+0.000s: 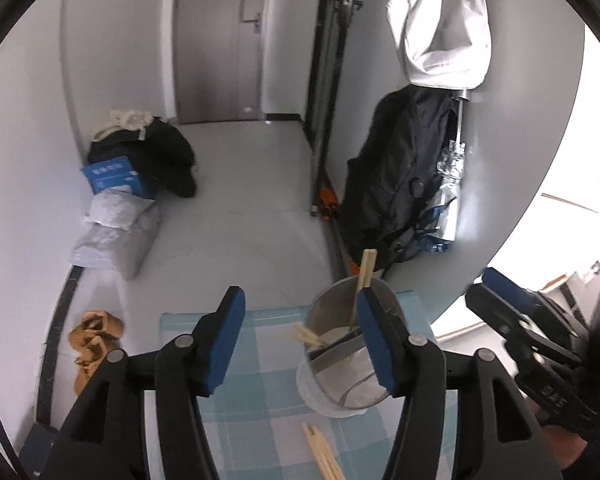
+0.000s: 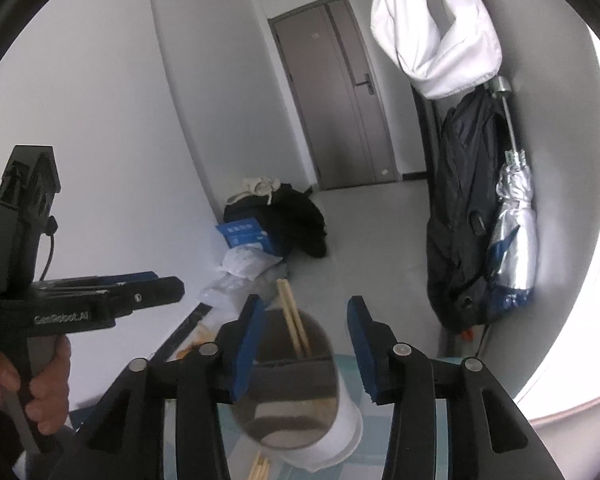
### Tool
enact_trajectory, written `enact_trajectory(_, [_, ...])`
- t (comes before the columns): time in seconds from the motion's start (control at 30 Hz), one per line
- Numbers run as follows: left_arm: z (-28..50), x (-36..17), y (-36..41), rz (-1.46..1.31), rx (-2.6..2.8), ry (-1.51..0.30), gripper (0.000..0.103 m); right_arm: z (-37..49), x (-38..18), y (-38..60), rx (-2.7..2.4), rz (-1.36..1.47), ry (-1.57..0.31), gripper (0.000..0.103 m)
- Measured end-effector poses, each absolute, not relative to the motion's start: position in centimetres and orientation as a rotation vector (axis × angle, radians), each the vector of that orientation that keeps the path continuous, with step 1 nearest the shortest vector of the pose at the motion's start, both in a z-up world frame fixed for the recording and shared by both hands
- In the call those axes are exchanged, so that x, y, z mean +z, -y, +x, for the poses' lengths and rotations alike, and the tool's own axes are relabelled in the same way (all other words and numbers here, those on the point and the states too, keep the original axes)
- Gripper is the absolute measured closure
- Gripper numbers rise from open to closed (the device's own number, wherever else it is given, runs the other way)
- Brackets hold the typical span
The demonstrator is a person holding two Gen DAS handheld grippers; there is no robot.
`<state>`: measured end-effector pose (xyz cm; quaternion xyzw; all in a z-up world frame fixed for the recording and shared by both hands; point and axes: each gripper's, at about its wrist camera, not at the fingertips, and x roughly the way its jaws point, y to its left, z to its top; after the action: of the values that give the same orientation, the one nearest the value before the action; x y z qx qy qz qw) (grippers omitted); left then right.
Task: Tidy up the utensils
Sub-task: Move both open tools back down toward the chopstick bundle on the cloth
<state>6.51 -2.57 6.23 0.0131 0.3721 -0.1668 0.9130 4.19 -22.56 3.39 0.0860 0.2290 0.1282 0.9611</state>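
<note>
- Chopsticks (image 1: pixel 365 270) lean upright inside the metal cup (image 1: pixel 342 356), tops poking above its rim; my judgement is that the cup serves as the holder into which the utensils are gathered.
- Another chopstick pair (image 1: pixel 308 335) rests tilted across the cup's near rim, half in, so it likely needs a nudge to drop fully inside.
- More loose chopsticks (image 1: pixel 325 456) lie flat on the blue-checked cloth (image 1: pixel 256 360) covering the surface, just in front of the cup; these appear not yet sorted.
- Left gripper (image 1: pixel 300 344) hovers over the cloth with its jaws parted and nothing between the blue pads; the cup sits just behind its right finger.
- Right gripper (image 2: pixel 306 346) looks down into the cup, jaws spread either side of it without pressing on anything, empty.
- Both grippers point downward toward the cup, which suits either a fresh pickup from the cloth or straightening what leans on the rim.
</note>
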Motion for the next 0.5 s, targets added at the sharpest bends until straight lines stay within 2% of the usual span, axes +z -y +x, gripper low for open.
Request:
enact_trajectory(0.03, [6.2, 6.3, 2.5, 0.025, -0.336, -0.761, 0.043, 3.4, 3.6, 22.4, 0.258, 0.175, -0.457, 0.054])
enact_trajectory(0.1, [5.6, 6.5, 2.3, 0.021, -0.32, -0.751, 0.037, 2.3, 3.8, 22.2, 0.239, 0.179, -0.447, 0.044])
enact_trajectory(0.2, [4.6, 6.7, 2.0, 0.022, -0.306, -0.736, 0.036, 0.4, 4.2, 21.7, 0.234, 0.169, -0.404, 0.034])
enact_trajectory(0.33, [2.9, 6.9, 1.7, 0.029, -0.273, -0.702, 0.033, -1.5, 4.6, 21.0, 0.224, 0.148, -0.379, 0.031])
enact_trajectory(0.37, [2.6, 6.8, 1.6, 0.03, -0.258, -0.694, 0.028, -1.9, 4.7, 20.8, 0.225, 0.146, -0.372, 0.031])
enact_trajectory(0.43, [1.4, 6.8, 1.1, 0.012, -0.212, -0.648, 0.025, -2.8, 4.8, 20.5, 0.219, 0.139, -0.358, 0.031])
enact_trajectory(0.5, [0.4, 6.7, 0.8, 0.002, -0.191, -0.609, 0.018, -3.7, 4.8, 20.1, 0.216, 0.132, -0.341, 0.026])
